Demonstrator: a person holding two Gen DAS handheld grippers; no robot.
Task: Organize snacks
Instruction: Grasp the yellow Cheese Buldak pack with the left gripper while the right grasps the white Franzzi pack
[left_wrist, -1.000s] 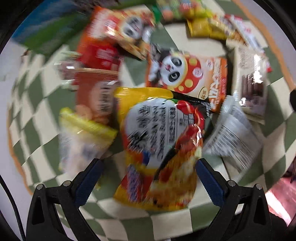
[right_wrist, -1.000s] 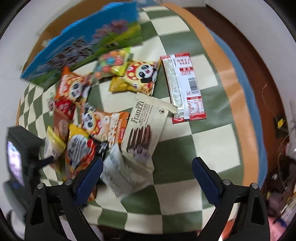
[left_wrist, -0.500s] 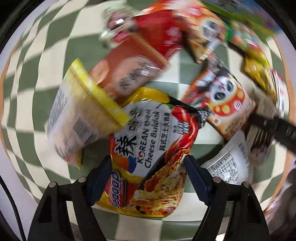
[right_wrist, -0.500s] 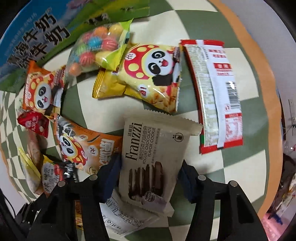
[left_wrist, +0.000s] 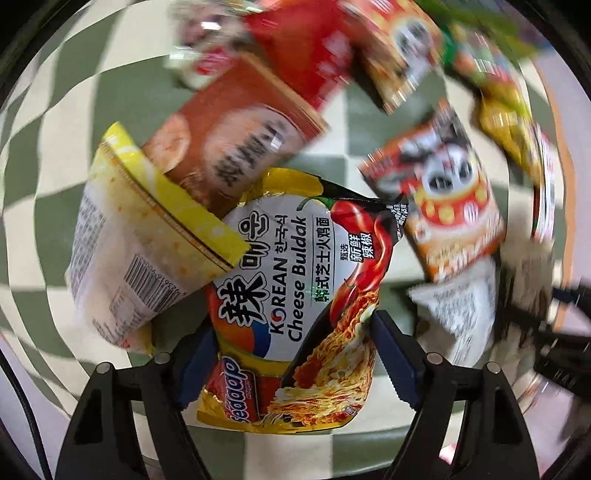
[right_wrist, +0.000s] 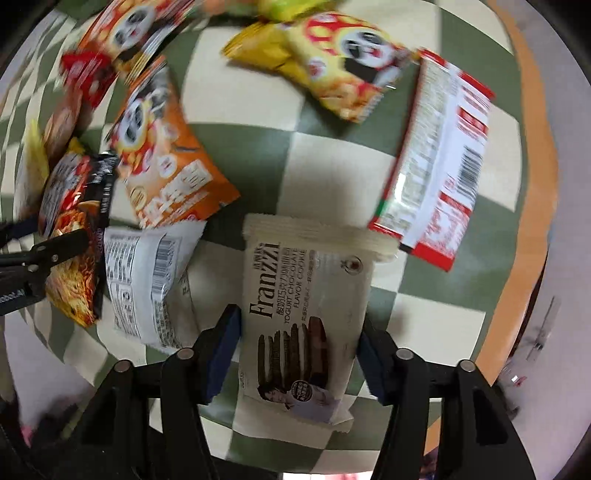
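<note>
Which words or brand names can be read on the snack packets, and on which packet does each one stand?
"KOREAN Cheese Buldak": yellow noodle packet, between the left claw's pads.
"Franzzi" and "YOGURT CHOCOLATE FLAVOR COOKIE": cream cookie packet, between the right claw's pads.
Barcodes show on the white packet and the red-edged packet; their fine print is unreadable.
The panda packets are blurred.

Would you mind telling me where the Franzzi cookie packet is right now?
In the right wrist view the cookie packet sits low in the centre between the right claw pads, with a white barcode packet on its left.
</note>
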